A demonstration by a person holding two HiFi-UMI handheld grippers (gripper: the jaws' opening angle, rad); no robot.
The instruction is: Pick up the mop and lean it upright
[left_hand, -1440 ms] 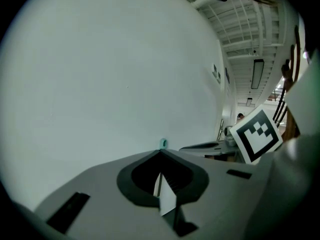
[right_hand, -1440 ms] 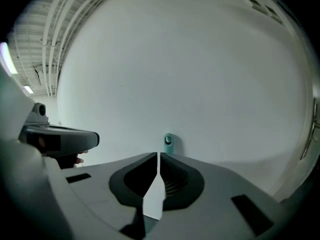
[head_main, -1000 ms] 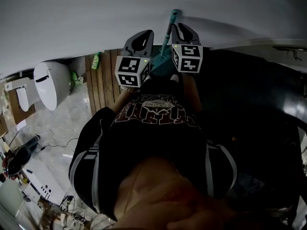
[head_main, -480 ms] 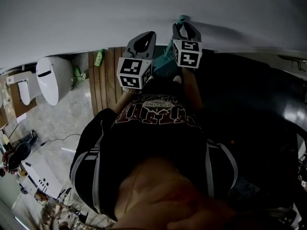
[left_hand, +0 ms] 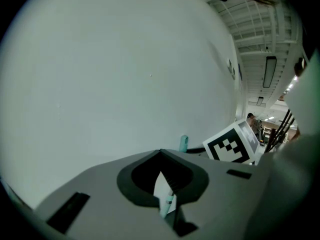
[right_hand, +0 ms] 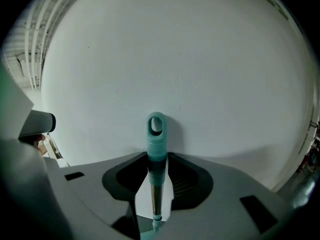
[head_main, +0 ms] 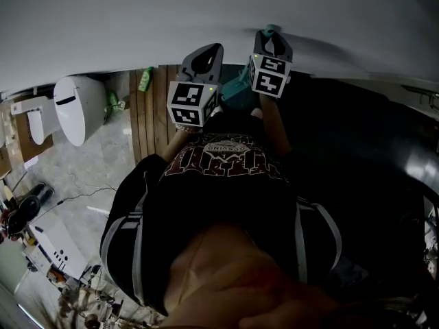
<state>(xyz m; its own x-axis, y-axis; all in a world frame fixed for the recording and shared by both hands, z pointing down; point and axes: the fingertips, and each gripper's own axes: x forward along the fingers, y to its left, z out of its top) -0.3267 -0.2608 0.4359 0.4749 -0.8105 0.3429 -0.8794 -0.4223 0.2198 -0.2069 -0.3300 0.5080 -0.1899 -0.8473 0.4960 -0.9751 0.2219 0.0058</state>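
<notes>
Upright between the right tongs (right_hand: 156,196): the mop handle (right_hand: 156,149), teal loop top set against the white wall (right_hand: 165,59). Right tongs released, having just been opening, pads clear of the handle on either side and wall showing through the gaps. From the head view, right tongs (head_main: 269,41) up close to the wall, the handle's teal tip (head_main: 272,29) poking out just past them, the teal mop head (head_main: 240,91) lower down between the two marker cubes. Left tongs (head_main: 206,55) just beside, to the left of the mop and apart from it. In the left gripper view, left tongs (left_hand: 162,191) slightly parted and grasping nothing, with only a sliver of wall and a thin stretch of teal handle seen through the slot, farther off. Above the jaw there, the handle tip again, next to the right tongs' marker cube (left_hand: 231,145). Off to the left on the floor: wooden slats (head_main: 147,118), a green bottle (head_main: 145,79) at the foot of the wall, a white toilet (head_main: 72,112) on pale tiles (head_main: 103,156), and a thin cable (head_main: 86,196) trailing nearby. Too dark to read on the right.
</notes>
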